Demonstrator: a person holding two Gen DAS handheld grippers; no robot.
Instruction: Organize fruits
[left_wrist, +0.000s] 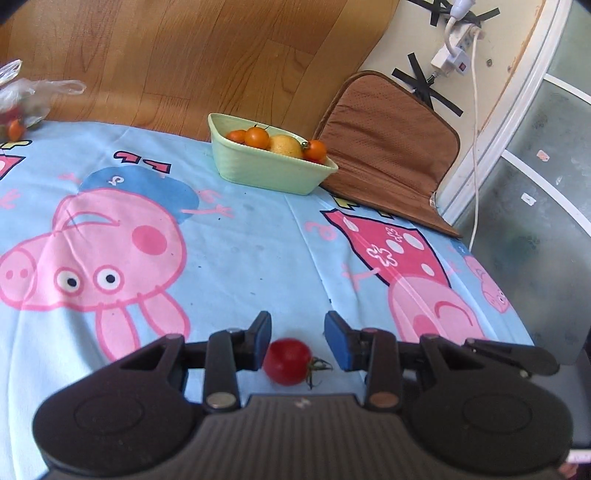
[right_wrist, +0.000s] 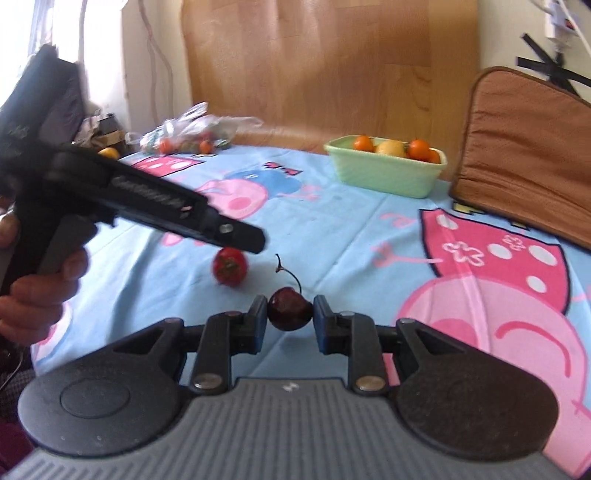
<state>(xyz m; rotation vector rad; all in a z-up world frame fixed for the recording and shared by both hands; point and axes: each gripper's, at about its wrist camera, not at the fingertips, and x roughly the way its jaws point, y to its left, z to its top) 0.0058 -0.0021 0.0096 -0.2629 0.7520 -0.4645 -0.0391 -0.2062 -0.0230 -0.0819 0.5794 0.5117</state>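
Left wrist view: the left gripper (left_wrist: 297, 339) points down at the cloth (left_wrist: 240, 229), jaws apart around a red tomato (left_wrist: 287, 361) that touches only the left pad. A green basket (left_wrist: 271, 172) of fruit sits far back.

Right wrist view: the right gripper (right_wrist: 289, 318) is clenched on a dark cherry (right_wrist: 289, 309). A hand (right_wrist: 40, 291) holds the left gripper above the tomato.

I count from my cameras:
Small round orange tomatoes in the pale green plastic basket (left_wrist: 258, 173): three (left_wrist: 256, 137)
Round yellow fruit: one (left_wrist: 285, 146)
Red cherry tomato on the cloth: one (left_wrist: 287, 361)
Dark red cherry with stem: one (right_wrist: 289, 309)
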